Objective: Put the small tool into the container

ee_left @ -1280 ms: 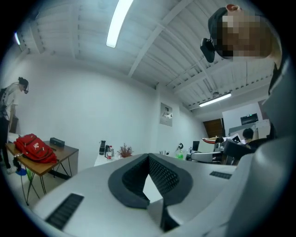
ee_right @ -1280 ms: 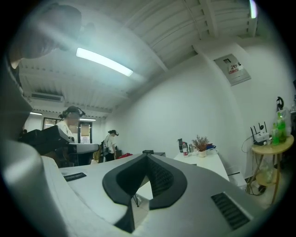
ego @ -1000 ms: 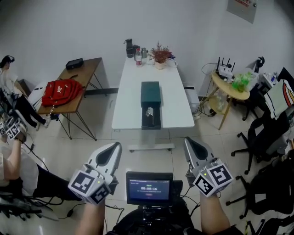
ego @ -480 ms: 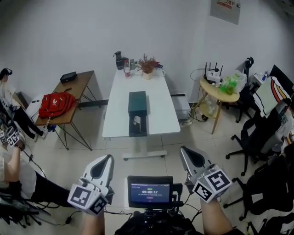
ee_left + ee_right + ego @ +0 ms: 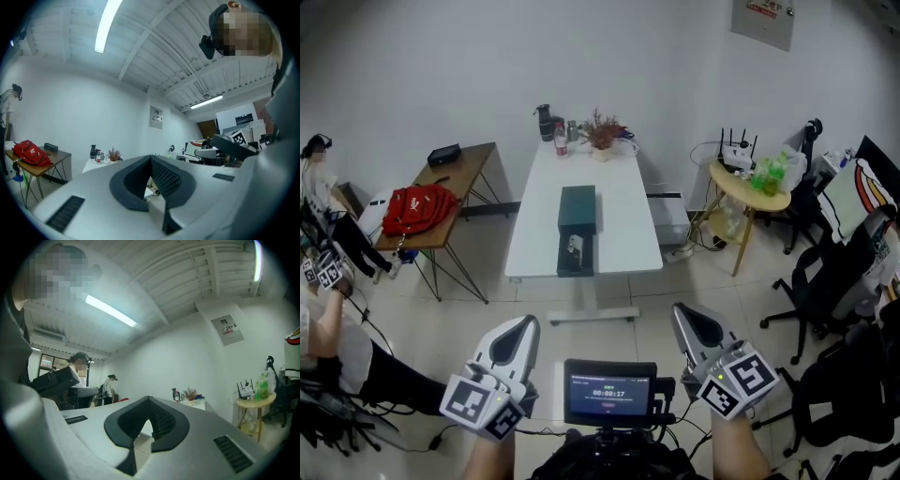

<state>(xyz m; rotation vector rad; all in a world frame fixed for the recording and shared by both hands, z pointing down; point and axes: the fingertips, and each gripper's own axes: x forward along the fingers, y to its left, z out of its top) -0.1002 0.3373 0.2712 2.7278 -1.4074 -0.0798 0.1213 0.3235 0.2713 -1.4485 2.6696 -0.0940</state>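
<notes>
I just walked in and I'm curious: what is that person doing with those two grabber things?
A person holds a gripper in each hand, the left gripper and the right gripper. Both are shut and empty. They are well back from the white table. On the table lies a dark green box, with a small pale tool at its near end. Nothing has been picked up yet.

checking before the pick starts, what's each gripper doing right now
Left gripper: closed, nothing between its jaws.
Right gripper: closed, holding nothing.
</notes>
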